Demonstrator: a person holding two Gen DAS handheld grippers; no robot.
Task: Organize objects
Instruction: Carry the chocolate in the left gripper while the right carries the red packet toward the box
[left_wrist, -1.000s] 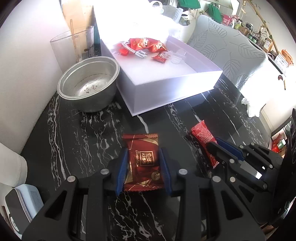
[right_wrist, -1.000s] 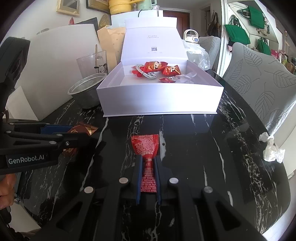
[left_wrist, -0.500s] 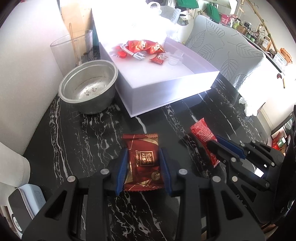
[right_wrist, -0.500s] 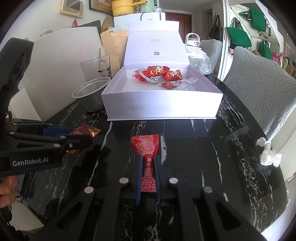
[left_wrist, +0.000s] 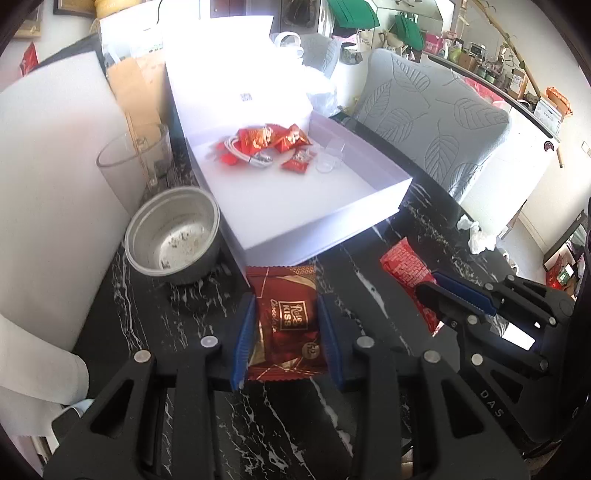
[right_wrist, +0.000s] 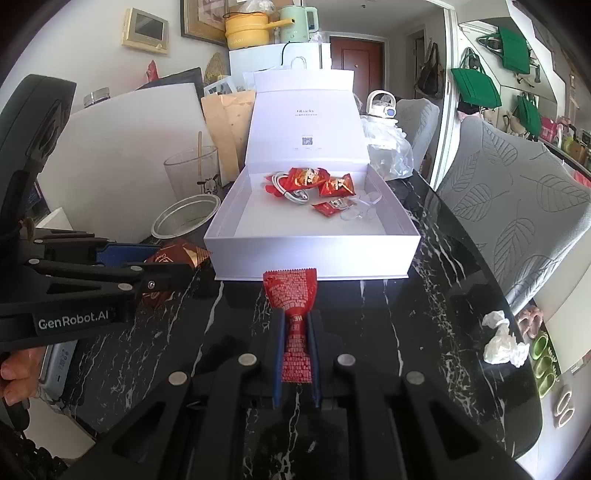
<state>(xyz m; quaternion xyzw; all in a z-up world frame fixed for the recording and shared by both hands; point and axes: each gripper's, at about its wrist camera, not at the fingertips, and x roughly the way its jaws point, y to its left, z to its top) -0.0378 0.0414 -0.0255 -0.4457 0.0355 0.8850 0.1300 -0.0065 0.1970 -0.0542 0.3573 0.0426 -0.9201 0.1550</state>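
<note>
Chocolate packet (left_wrist: 286, 325) sits pinched in the left gripper (left_wrist: 286, 314) jaws above the desk (left_wrist: 184, 325); its lower edge hides behind them. In the right view, the right gripper (right_wrist: 295, 332) jaws squeeze a red sachet (right_wrist: 293, 295), perhaps candy, before the white box (right_wrist: 314, 254).

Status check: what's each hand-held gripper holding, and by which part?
Left hand-held gripper: dark red chocolate packet, clamped across its side edges. Right hand-held gripper: bright red sachet, pinched on its narrow lower half.
</note>
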